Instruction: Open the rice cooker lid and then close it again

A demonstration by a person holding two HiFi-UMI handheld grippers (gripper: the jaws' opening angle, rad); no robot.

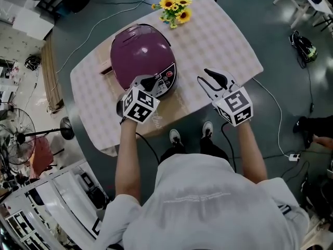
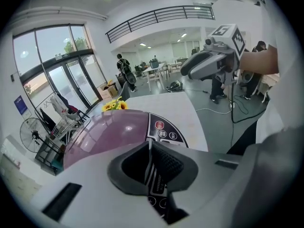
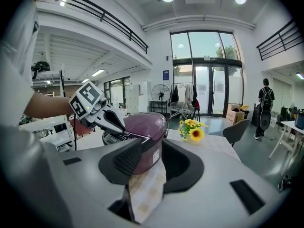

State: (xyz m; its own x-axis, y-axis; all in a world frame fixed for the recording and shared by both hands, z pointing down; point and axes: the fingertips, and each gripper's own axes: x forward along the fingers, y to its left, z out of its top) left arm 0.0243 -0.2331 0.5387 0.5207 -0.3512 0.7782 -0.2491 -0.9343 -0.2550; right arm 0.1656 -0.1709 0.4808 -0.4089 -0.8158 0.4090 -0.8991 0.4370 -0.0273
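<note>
Partly, the left tool point(image 1: 154, 78) hides the rice cooker panel point(image 1: 168, 80)

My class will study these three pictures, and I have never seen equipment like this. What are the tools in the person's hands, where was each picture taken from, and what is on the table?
There is no robot here. A person holds a gripper in each hand, and each gripper has two fingers. One picture comes from a camera on the person's head, looking down. The other two come from cameras riding on each gripper, looking along its fingers. On the table stand a purple rice cooker, closed, and a bunch of sunflowers. The left gripper is over the cooker's control panel, its fingers together with nothing between them. The right gripper hovers beside the cooker with its fingers apart, holding nothing.
</note>
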